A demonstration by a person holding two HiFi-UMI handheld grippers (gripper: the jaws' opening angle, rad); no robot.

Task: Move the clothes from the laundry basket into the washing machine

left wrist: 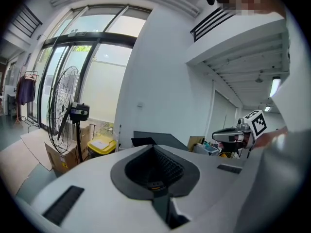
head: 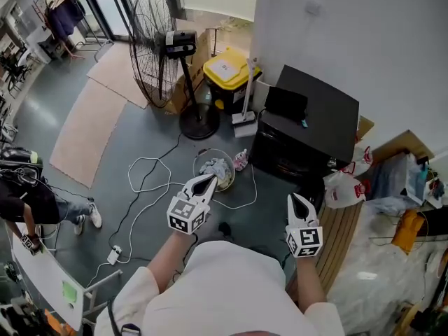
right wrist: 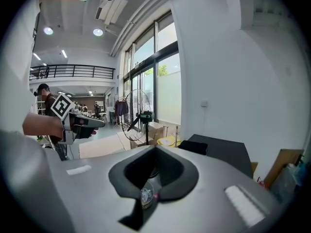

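- Just ahead of the left gripper (head: 209, 178), the round laundry basket (head: 197, 165) stands upright on the floor, mouth up, with clothes (head: 216, 167) heaped inside.
- The black washing machine (head: 315, 114) sits to its right.
- The right gripper (head: 292, 197) and the left both have their jaws pressed together, empty.

- laundry basket (head: 225, 161): near-left rim covered by the tip of the left gripper (head: 207, 182); clothes (head: 215, 168) are a pale heap, single pieces can't be told apart.
- washing machine (head: 308, 117): front too dark, door can't be made out; lower part hidden behind the gripper bodies in both gripper views.
- right gripper view: round thing (right wrist: 146, 194) in the notch below the jaws, too small to tell.
- person (head: 28, 203): cut off by left edge.
- clutter (head: 413, 187): cut off by right edge.
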